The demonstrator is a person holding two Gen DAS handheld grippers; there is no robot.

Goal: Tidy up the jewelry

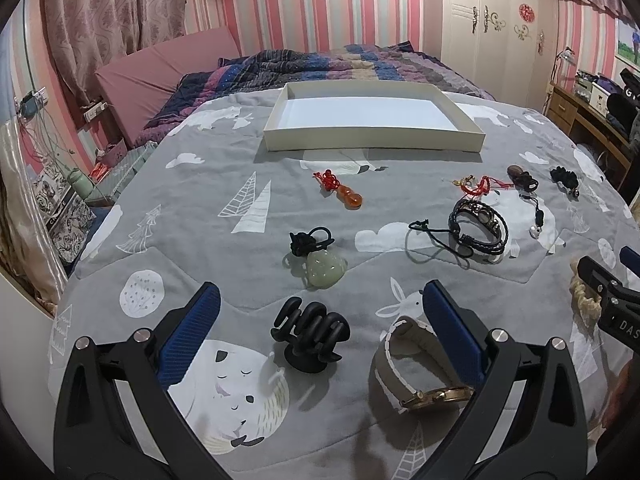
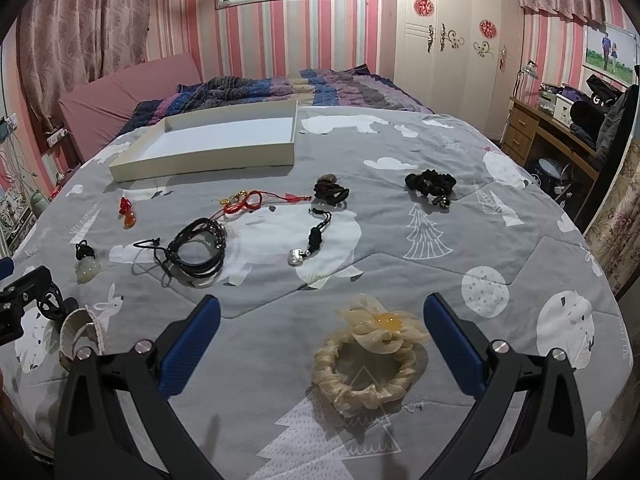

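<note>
With both tools spread wide and nothing between their blue pads, this one looks barely begun: the white tray (image 1: 376, 136) sits bare at the far side of the bed (image 1: 224, 264), and every piece lies loose on the grey quilt.

Left hand-held gripper (image 1: 320, 308) first. Its jaws gape, and the black claw clip (image 1: 310, 334) lies right in the gap, just ahead of the tips and slightly left of centre. The clip's toothed length runs roughly across the jaw line, so, by my reading, a straight push forward and down would put the pads on either end of it. The beige-strapped watch (image 1: 412, 364) crowds the right finger, touching or nearly so; I can't tell which. That could get nudged.

Over to the right hand-held gripper (image 2: 322, 312), likewise open and empty. The cream hair tie (image 2: 366, 364) with its gauzy flower and amber bead sits dead ahead between the fingers, a soft twisted ring lying flat. Soft stuff, likely to squash rather than slip.

Further out: a pale jade pendant (image 1: 322, 268) on black cord, an orange gourd charm (image 1: 350, 196), a braided black bracelet (image 2: 198, 252), all between grippers and tray. The tray lies well apart, straight ahead for the left, off to the left for the right.
</note>
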